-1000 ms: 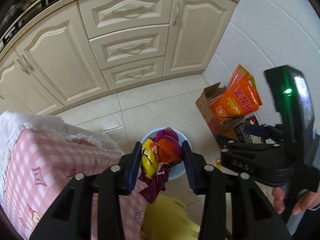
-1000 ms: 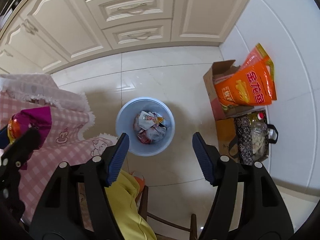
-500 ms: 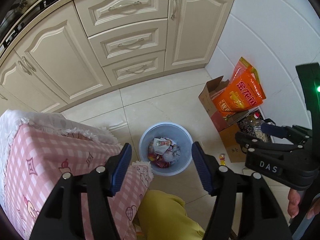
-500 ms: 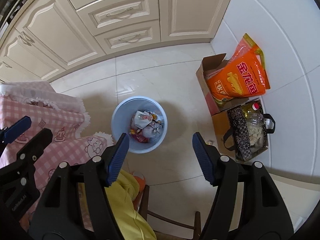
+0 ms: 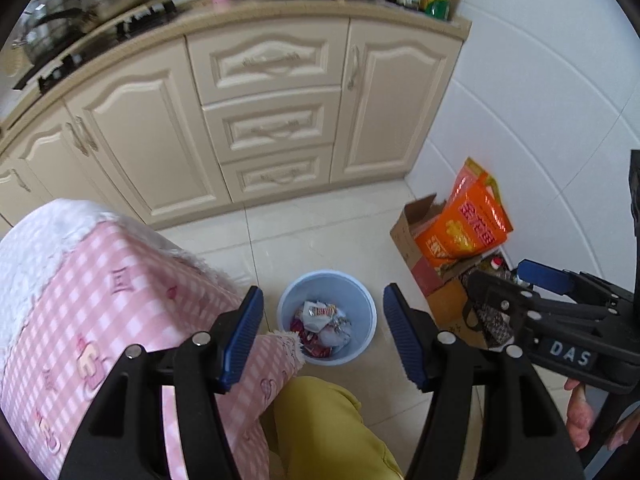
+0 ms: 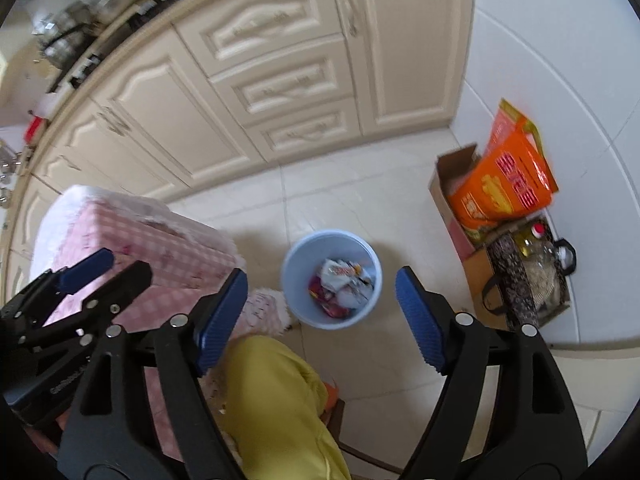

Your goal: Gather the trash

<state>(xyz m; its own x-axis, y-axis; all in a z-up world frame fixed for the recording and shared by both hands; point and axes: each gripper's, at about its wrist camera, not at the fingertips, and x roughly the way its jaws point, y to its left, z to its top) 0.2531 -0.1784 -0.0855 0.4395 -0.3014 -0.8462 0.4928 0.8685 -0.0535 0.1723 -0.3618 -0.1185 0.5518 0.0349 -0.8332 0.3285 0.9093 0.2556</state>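
A light blue trash bin (image 5: pixel 362 300) stands on the tiled floor and holds crumpled wrappers (image 5: pixel 320 322). It also shows in the right wrist view (image 6: pixel 294 276) with the wrappers (image 6: pixel 340 286) inside. My left gripper (image 5: pixel 323 336) is open and empty, high above the bin. My right gripper (image 6: pixel 320 312) is open and empty, also high above the bin. The right gripper shows at the right edge of the left wrist view (image 5: pixel 532 292). The left gripper shows at the left of the right wrist view (image 6: pixel 96 276).
A table with a pink checked cloth (image 5: pixel 100 300) stands left of the bin. Cream kitchen cabinets (image 5: pixel 272 120) line the back. A cardboard box with an orange bag (image 5: pixel 464 228) and a patterned bag with a bottle (image 6: pixel 528 276) stand by the white wall. A yellow-clad leg (image 5: pixel 328 428) is below.
The left gripper opened and let go of the crumpled wrappers, which now lie in the bin. Both grippers have risen and tilted up, showing more of the cabinets and counter.
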